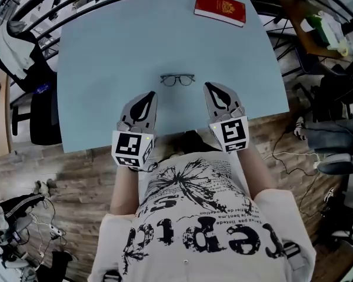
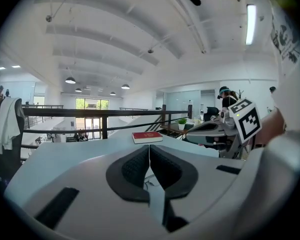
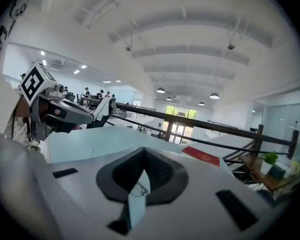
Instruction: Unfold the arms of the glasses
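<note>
Nearest, at the table's near edge: two hand-held grippers, one per hand. The left gripper (image 1: 147, 97) has its jaws pressed together with nothing held. The right gripper (image 1: 213, 88) is likewise closed and empty. Both point toward the far side, flanking the target. Just beyond and between their tips is one pair of dark-framed glasses (image 1: 177, 80), lying on the pale blue table (image 1: 106, 51), apart from both grippers. No arm shows extended, so the arms are judged folded, though the frame is small. Far right on the table is one red book (image 1: 220, 8), lying flat. Task status: not begun, with both arms left to swing out and neither gripper in contact.
</note>
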